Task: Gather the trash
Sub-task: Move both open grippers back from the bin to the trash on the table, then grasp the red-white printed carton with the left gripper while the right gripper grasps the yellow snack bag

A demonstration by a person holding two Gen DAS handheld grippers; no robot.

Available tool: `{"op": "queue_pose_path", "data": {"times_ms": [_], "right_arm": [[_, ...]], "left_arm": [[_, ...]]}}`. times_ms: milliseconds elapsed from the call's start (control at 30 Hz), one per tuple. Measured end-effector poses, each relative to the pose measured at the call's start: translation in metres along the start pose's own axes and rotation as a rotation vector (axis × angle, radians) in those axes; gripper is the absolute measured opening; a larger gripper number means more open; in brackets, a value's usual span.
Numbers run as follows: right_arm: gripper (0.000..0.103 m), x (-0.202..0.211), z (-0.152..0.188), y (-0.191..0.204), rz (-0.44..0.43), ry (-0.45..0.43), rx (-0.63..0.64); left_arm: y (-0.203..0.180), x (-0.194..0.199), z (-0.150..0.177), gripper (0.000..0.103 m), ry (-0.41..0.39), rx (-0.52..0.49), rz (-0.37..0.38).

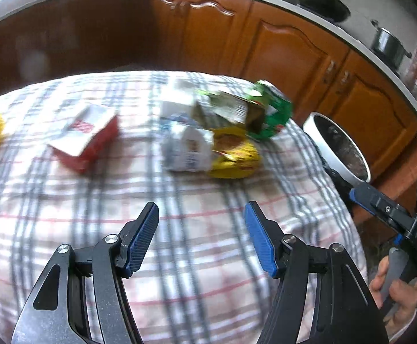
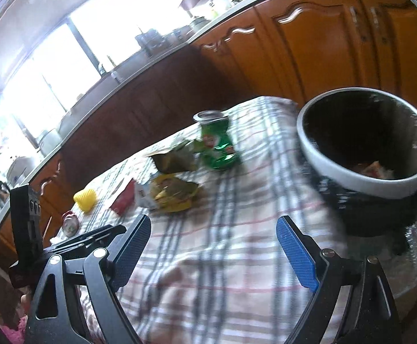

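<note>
Both the left gripper (image 1: 201, 236) and right gripper (image 2: 212, 248) are hanging with jaws apart and empty over the plaid-clothed tabletop (image 1: 179, 272). The dented green drink can (image 2: 218, 146) and crumpled yellow wrapper (image 2: 174, 193) are lying mid-frame, left of the white-rimmed bin (image 2: 366, 183). Judging ahead, a hurried grab is risking knocking the can over or snagging cloth.

Dented green can (image 2: 218, 143) upright; yellow wrapper (image 2: 174, 193), red carton (image 1: 86, 139) lying on cloth.
</note>
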State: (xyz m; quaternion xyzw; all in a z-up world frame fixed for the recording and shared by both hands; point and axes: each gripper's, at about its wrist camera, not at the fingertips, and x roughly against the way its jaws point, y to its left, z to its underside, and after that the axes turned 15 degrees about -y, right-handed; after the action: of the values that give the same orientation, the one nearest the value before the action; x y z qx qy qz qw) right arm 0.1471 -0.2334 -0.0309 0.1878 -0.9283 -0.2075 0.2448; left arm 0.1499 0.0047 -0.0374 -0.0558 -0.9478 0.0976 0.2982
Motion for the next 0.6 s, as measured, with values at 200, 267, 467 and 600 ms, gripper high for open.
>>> {"op": "queue_pose_path", "data": {"times_ms": [200, 267, 467, 600], "right_arm": [[0.086, -0.024, 0.003, 0.025, -0.034, 0.04, 0.049], [0.076, -0.033, 0.004, 0.031, -0.043, 0.055, 0.056], [0.054, -0.063, 0.007, 0.051, -0.035, 0.097, 0.106], [0.051, -0.079, 0.005, 0.06, -0.023, 0.102, 0.127]], "left_arm": [[0.034, 0.011, -0.006, 0.064, -0.033, 0.017, -0.07], [0.046, 0.009, -0.011, 0.068, -0.035, 0.017, -0.083], [0.082, 0.004, -0.03, 0.076, -0.06, 0.021, -0.115], [0.097, -0.011, -0.044, 0.08, -0.046, -0.015, -0.113]]}}
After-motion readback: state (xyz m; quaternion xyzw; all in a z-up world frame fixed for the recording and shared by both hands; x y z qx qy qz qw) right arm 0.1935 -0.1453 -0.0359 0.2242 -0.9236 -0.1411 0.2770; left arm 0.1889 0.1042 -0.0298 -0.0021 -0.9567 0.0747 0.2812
